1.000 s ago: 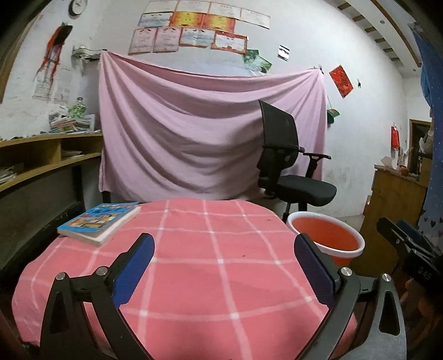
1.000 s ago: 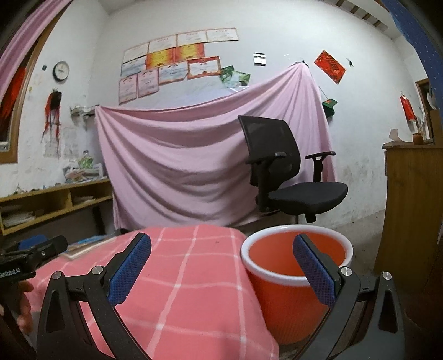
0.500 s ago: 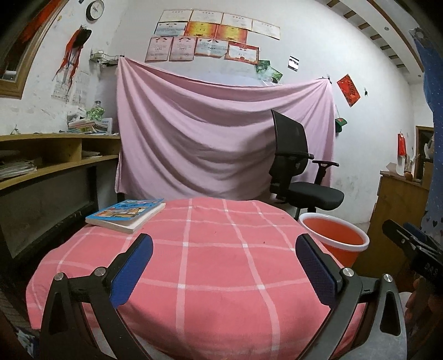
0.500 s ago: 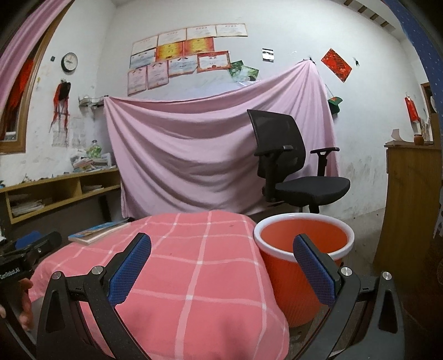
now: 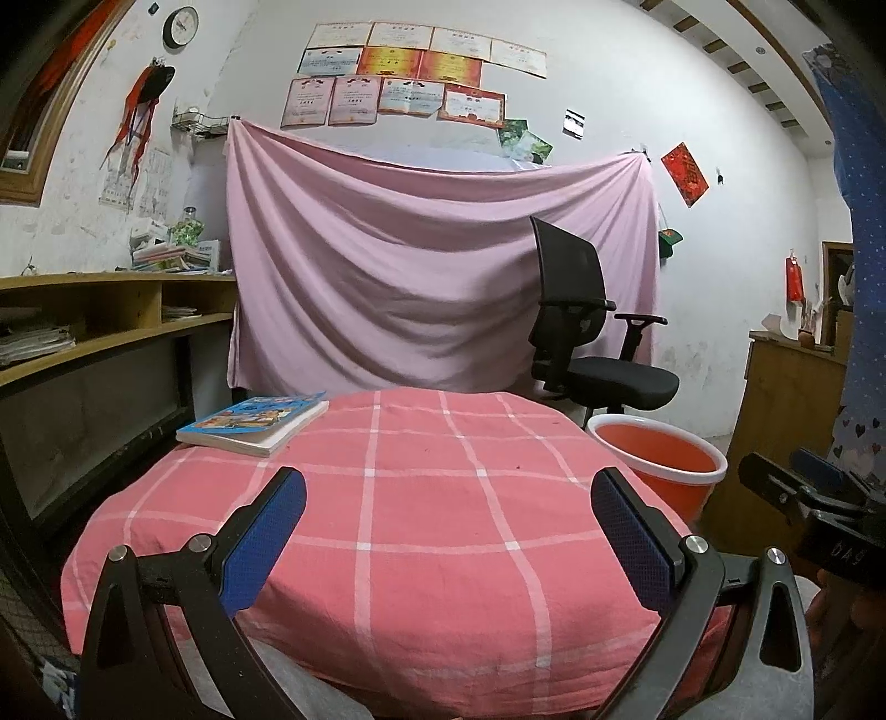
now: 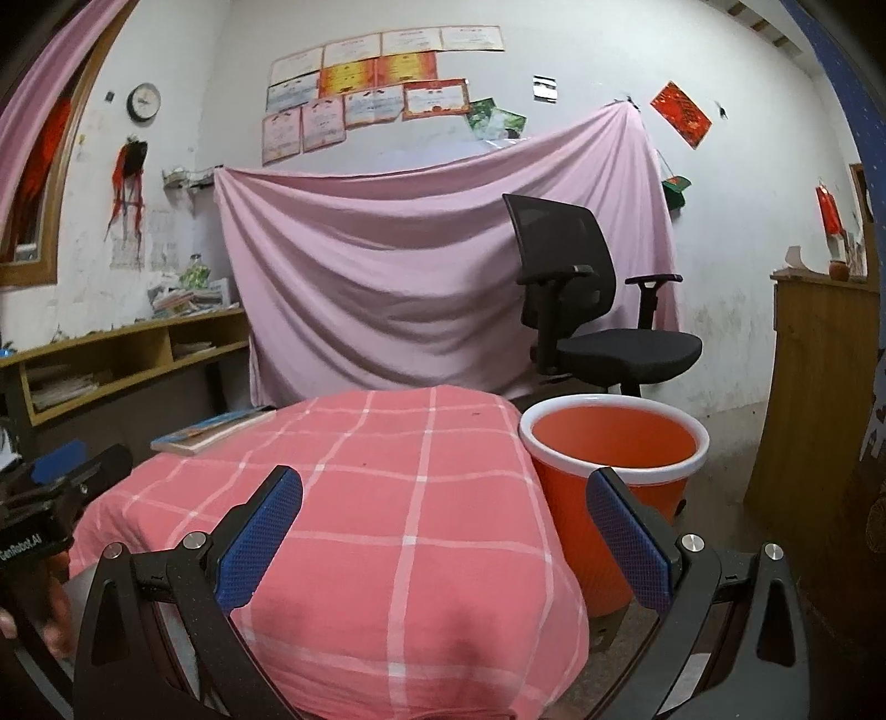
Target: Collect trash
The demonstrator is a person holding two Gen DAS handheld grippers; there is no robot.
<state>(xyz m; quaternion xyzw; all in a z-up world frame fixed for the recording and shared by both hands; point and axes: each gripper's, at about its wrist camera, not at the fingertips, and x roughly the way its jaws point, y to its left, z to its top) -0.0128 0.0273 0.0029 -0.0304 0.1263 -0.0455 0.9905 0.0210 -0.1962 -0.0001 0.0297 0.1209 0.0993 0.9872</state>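
A: Grippers?
B: Left gripper (image 5: pixel 448 531) and right gripper (image 6: pixel 443 531) both spread wide, holding nothing, over the pink checked cloth (image 5: pixel 421 498).
A: Bin?
B: Orange bucket (image 6: pixel 612 443) upright, mouth up, ahead-right of the right gripper, beside the table. Book (image 5: pixel 255 423) far left.

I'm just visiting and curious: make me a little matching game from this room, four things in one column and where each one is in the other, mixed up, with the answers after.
Things:
1. book
2. bucket
3. clock
4. office chair

Places:
A. high on the wall, upper left
B. on the floor, right of the table
C. on the table's far left corner
D. in front of the pink sheet, beyond the bucket

Pairs: 1-C, 2-B, 3-A, 4-D
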